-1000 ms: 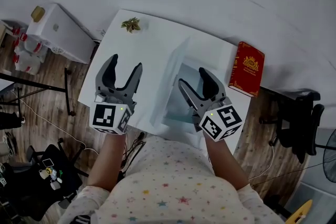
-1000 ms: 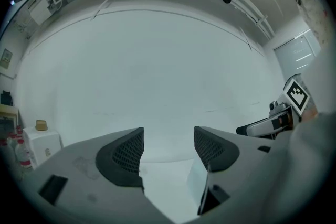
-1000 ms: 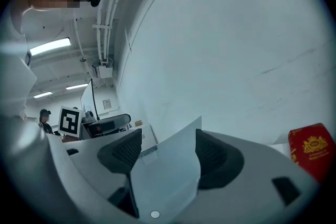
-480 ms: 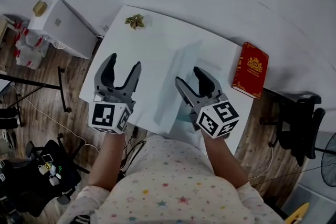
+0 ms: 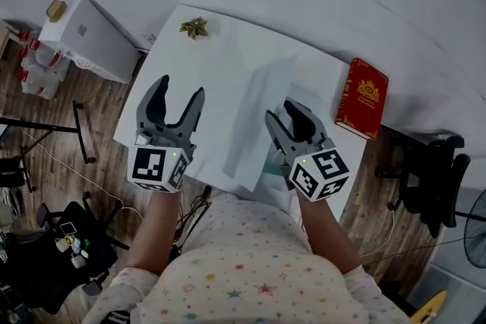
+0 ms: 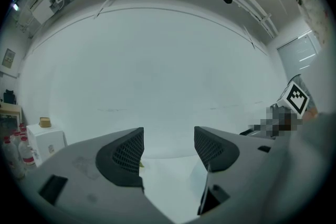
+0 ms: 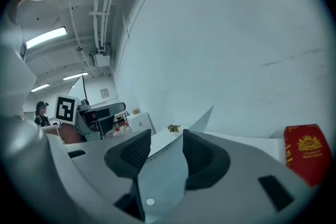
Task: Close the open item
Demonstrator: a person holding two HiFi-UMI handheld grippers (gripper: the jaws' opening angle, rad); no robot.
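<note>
The open item is a flat white case on the white table [image 5: 205,61]. Its pale cover [image 5: 258,114] tilts over the bluish inside, of which only a sliver shows at the near right. My right gripper [image 5: 282,114] is at the cover's right edge. In the right gripper view the cover [image 7: 163,176], with a small round snap near its bottom, stands between the jaws of my right gripper [image 7: 167,152]. The jaws are partly apart and not pinched on it. My left gripper [image 5: 181,89] hovers open over the table's left side with nothing in it, and its jaws are wide apart [image 6: 168,157].
A red book [image 5: 362,99] lies at the table's right edge, also seen in the right gripper view [image 7: 305,152]. A small dried sprig [image 5: 194,28] sits at the far left corner. A white appliance [image 5: 83,38] stands left of the table and a black chair [image 5: 437,171] right of it.
The cover has swung down from upright and now hides most of the bluish inside. My right gripper has shifted slightly right along with it. The left gripper has barely moved.
</note>
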